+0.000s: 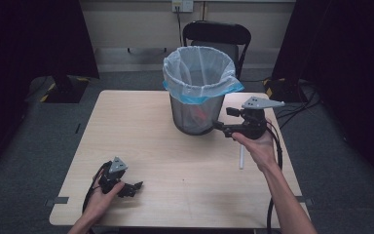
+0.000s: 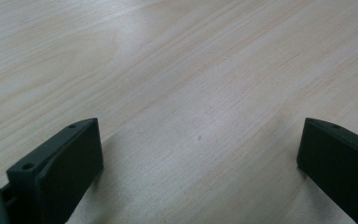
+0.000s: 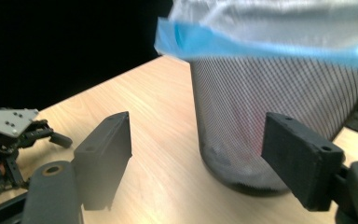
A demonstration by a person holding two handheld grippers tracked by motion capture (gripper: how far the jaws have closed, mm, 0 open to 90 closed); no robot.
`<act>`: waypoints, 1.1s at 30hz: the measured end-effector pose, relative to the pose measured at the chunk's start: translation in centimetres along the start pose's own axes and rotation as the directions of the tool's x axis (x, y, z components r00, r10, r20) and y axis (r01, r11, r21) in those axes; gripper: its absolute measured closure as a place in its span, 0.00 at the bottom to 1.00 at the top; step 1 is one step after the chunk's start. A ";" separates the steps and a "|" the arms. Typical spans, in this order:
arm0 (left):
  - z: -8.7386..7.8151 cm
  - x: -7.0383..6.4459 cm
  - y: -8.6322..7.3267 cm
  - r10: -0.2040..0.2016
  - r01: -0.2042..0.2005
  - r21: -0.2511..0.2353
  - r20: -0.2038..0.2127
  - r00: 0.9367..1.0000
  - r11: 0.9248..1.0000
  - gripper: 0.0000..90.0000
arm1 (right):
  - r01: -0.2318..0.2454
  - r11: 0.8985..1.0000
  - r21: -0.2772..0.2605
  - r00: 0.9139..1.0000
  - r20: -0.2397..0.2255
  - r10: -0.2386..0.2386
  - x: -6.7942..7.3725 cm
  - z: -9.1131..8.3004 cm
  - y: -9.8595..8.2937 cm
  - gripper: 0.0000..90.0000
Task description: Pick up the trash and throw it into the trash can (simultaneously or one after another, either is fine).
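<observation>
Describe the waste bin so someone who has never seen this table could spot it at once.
On the light wooden table, look at the far middle, in front of a black chair. There stands the waste bin, a dark mesh cylinder, just off the right claw. Its white liner bag with a blue hem folded over the rim sets it apart.

Wooden table point(image 1: 175, 161), mesh bin point(image 1: 195, 114), white stick point(image 1: 241, 158)

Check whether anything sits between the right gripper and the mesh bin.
Nothing visible does. The right gripper is open beside the mesh bin, its fingers pointing at the bin's wall with bare table between. The white stick lies nearer the person, out of the way.
</observation>
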State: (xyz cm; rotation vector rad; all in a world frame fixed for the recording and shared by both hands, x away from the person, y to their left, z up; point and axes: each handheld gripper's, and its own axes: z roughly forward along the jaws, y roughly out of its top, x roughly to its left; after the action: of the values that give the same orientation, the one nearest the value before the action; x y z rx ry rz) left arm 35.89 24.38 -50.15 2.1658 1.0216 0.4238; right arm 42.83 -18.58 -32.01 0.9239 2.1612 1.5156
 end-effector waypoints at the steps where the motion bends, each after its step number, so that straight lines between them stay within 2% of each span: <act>1: 0.0 0.0 0.0 0.000 0.000 0.000 0.000 1.000 1.000 0.00 | -0.005 1.000 0.003 1.000 0.004 0.005 0.0 0.0 -0.3 0.25; 5: 0.0 0.0 0.0 0.000 0.000 -0.001 0.000 1.000 1.000 0.00 | -0.016 1.000 0.020 1.000 0.022 0.015 -0.1 0.0 -1.3 0.20; 8: 0.0 0.0 0.0 0.001 -0.001 0.003 -0.004 1.000 1.000 0.00 | -0.047 0.998 0.052 0.997 0.062 0.044 -0.4 0.1 -2.8 0.19; 9: 0.0 0.0 0.0 0.001 -0.001 0.003 -0.004 1.000 1.000 0.00 | -0.047 0.998 0.052 0.997 0.062 0.044 -0.4 0.1 -2.8 0.19; 11: 0.0 0.0 0.0 0.001 -0.001 0.003 -0.004 1.000 1.000 0.00 | -0.071 0.994 0.080 0.994 0.088 0.063 -0.9 0.1 -4.2 0.28; 13: 0.0 0.0 0.0 0.000 0.000 0.001 0.000 1.000 1.000 0.00 | -0.075 0.993 0.088 0.992 0.106 0.065 -1.1 0.1 -4.7 0.29; 14: 0.0 0.0 0.0 0.000 0.000 0.000 0.000 1.000 1.000 0.00 | -0.084 0.992 0.090 0.985 0.159 0.069 -1.7 0.1 -5.9 0.35; 15: 0.0 0.0 0.0 0.000 0.000 0.000 0.000 1.000 1.000 0.00 | -0.084 0.992 0.090 0.985 0.159 0.069 -1.7 0.1 -5.9 0.35; 16: 0.0 0.0 0.0 0.000 0.000 0.000 0.000 1.000 1.000 0.00 | -0.114 0.988 0.104 0.982 0.166 0.095 -2.6 0.1 -7.1 0.40; 19: 0.0 0.0 0.0 0.000 0.000 -0.001 -0.001 1.000 1.000 0.00 | -0.158 0.978 0.139 0.973 0.193 0.130 -3.8 0.2 -9.0 0.45; 20: 0.0 0.0 0.0 0.000 0.000 -0.001 -0.001 1.000 1.000 0.00 | -0.158 0.978 0.139 0.973 0.193 0.130 -3.8 0.2 -9.0 0.45; 21: 0.0 0.0 0.0 0.000 0.000 -0.001 -0.001 1.000 1.000 0.00 | -0.175 0.970 0.167 0.967 0.215 0.138 -4.4 0.2 -10.2 0.48; 22: 0.0 0.0 0.0 0.000 0.000 -0.002 -0.001 1.000 1.000 0.00 | -0.177 0.966 0.187 0.966 0.220 0.135 -4.6 0.2 -10.8 0.50; 24: 0.0 0.0 0.0 0.000 0.000 -0.001 -0.001 1.000 1.000 0.00 | -0.180 0.962 0.204 0.966 0.223 0.133 -4.7 0.1 -11.3 0.51; 25: 0.0 0.0 0.0 0.000 0.000 -0.002 -0.001 1.000 1.000 0.00 | -0.190 0.958 0.214 0.962 0.235 0.139 -4.9 -0.2 -12.2 0.54; 27: 0.0 0.0 0.0 0.000 0.000 -0.001 -0.001 1.000 1.000 0.00 | -0.228 0.946 0.229 0.958 0.225 0.176 -5.1 -0.5 -12.9 0.56; 28: 0.0 0.0 0.0 0.000 0.000 -0.002 -0.001 1.000 1.000 0.00 | -0.236 0.944 0.232 0.957 0.225 0.184 -5.1 -0.6 -13.2 0.57; 31: 0.0 0.0 0.0 0.000 0.000 -0.001 -0.001 1.000 1.000 0.00 | -0.216 0.949 0.229 0.956 0.246 0.158 -4.9 -0.8 -13.7 0.60; 32: 0.0 0.0 0.0 -0.001 0.001 -0.001 -0.001 1.000 1.000 0.00 | -0.221 0.945 0.240 0.956 0.246 0.161 -4.9 -0.9 -13.9 0.62; 33: 0.0 0.0 0.0 -0.001 0.001 -0.001 -0.001 1.000 1.000 0.00 | -0.231 0.937 0.264 0.953 0.257 0.163 -4.8 -0.8 -14.5 0.63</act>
State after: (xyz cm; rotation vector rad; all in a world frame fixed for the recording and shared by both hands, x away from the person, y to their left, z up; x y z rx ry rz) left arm 35.88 24.37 -50.15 2.1646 1.0227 0.4254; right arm 41.34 -25.56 -45.58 1.3815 2.2047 1.1151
